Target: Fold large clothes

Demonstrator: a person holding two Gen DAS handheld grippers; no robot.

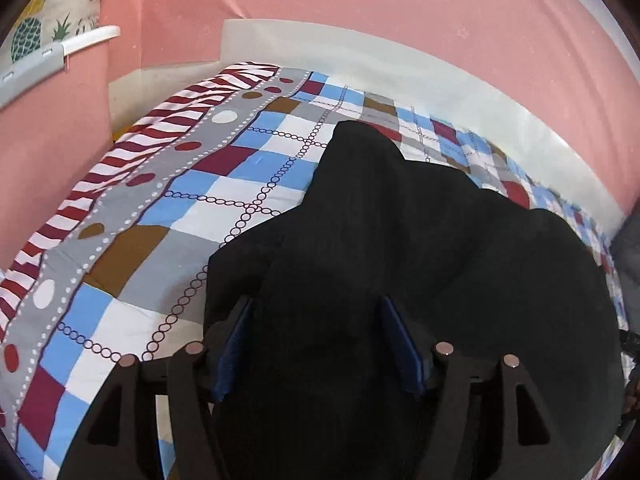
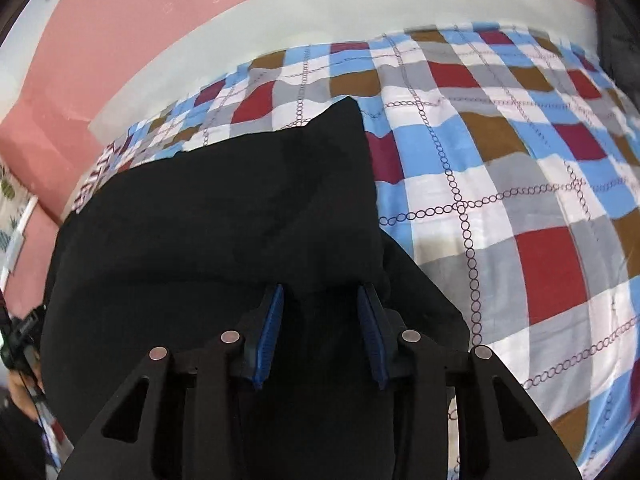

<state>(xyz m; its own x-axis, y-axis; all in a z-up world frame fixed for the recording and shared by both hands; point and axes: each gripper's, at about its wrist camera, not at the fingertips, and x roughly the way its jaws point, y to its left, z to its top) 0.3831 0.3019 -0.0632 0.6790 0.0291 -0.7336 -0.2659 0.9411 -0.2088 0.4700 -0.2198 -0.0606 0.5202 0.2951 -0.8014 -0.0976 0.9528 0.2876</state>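
Observation:
A large black garment (image 1: 420, 248) lies bunched on a checked bedspread (image 1: 208, 184). In the left wrist view my left gripper (image 1: 316, 308) is over its near left part, blue pads (image 1: 236, 340) spread wide with black cloth lying between them. In the right wrist view the same garment (image 2: 224, 208) fills the left and centre, with one folded corner pointing up toward the far edge. My right gripper (image 2: 320, 296) is over its near right part, pads (image 2: 272, 332) apart with cloth between them. Whether either gripper pinches cloth is hidden in the black.
The bedspread (image 2: 500, 168) has blue, white, red and brown squares, with a red striped border (image 1: 132, 148) at the left. A white bed rim (image 2: 280, 12) and pink wall (image 1: 360, 4) lie beyond. A pineapple-print cloth (image 1: 48, 20) hangs at far left.

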